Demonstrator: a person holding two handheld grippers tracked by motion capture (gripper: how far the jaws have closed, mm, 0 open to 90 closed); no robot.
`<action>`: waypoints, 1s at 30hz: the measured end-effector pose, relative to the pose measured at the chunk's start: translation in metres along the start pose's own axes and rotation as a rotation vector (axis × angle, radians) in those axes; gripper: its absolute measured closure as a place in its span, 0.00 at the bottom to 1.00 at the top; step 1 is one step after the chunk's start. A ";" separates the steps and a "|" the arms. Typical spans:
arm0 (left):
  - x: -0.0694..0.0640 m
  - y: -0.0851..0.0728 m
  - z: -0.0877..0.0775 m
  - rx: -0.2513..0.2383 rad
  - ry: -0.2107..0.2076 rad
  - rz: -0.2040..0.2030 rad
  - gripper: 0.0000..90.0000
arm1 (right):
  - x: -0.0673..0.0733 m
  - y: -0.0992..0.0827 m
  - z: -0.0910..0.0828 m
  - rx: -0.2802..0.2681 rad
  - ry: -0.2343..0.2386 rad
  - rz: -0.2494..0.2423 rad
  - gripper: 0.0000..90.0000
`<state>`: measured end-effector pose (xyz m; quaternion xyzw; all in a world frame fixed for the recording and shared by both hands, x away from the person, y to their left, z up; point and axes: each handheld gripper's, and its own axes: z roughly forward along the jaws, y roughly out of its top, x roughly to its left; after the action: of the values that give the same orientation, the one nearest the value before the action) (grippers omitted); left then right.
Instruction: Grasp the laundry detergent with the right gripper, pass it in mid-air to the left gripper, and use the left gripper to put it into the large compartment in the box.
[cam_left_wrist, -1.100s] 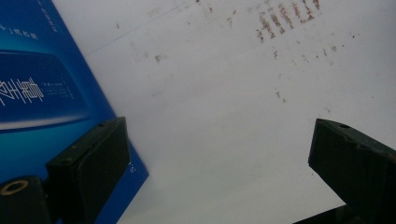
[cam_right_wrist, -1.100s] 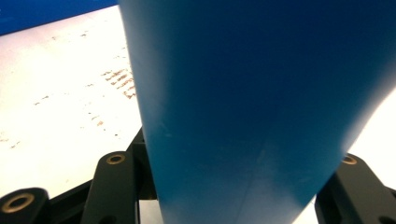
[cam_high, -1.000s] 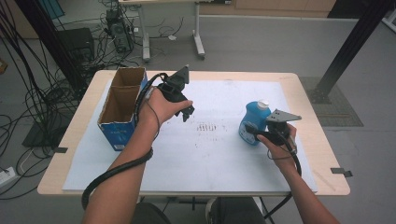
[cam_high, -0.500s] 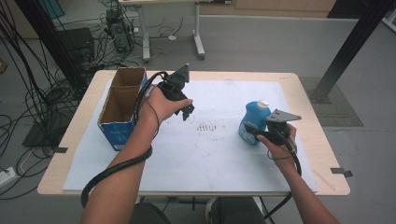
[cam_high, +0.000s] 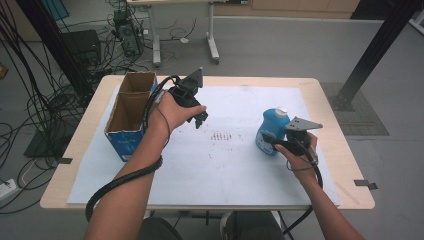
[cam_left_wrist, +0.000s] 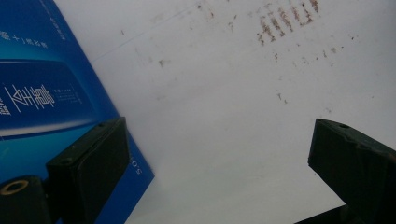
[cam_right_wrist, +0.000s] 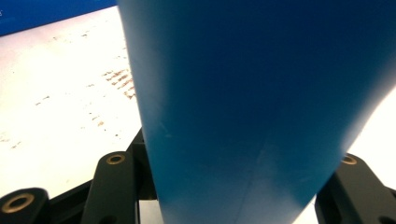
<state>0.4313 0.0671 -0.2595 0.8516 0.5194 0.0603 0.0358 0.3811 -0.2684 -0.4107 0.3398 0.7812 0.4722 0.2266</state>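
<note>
A blue bottle (cam_high: 270, 131) with a white cap stands upright on the white sheet at the right. My right gripper (cam_high: 268, 141) is shut on its lower body from the near right side. In the right gripper view the blue bottle (cam_right_wrist: 252, 93) sits between the two black jaws. My left gripper (cam_high: 200, 120) hovers over the sheet beside an open cardboard box (cam_high: 131, 112) with a blue front. In the left gripper view my left gripper (cam_left_wrist: 219, 140) is open with only bare sheet between its jaws, and the box's blue side (cam_left_wrist: 42, 93) lies at the left.
A patch of brown stains (cam_high: 222, 136) marks the middle of the white sheet (cam_high: 210, 175), which covers most of the wooden table (cam_high: 345, 150). Cables trail from both grippers. Desk legs and tangled cables stand on the floor behind and to the left.
</note>
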 end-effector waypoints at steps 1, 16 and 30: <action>0.000 0.000 0.000 0.000 0.000 0.001 0.07 | 0.000 0.000 0.000 0.001 0.001 0.001 0.50; -0.002 0.001 -0.011 -0.018 -0.003 0.050 0.07 | -0.004 0.007 0.001 0.023 0.012 0.016 0.50; 0.008 0.006 -0.055 -0.045 -0.003 0.233 0.07 | -0.014 0.066 0.005 0.074 0.155 0.016 0.50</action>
<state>0.4328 0.0713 -0.2038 0.9053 0.4153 0.0744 0.0483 0.4149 -0.2550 -0.3536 0.3165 0.8106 0.4695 0.1490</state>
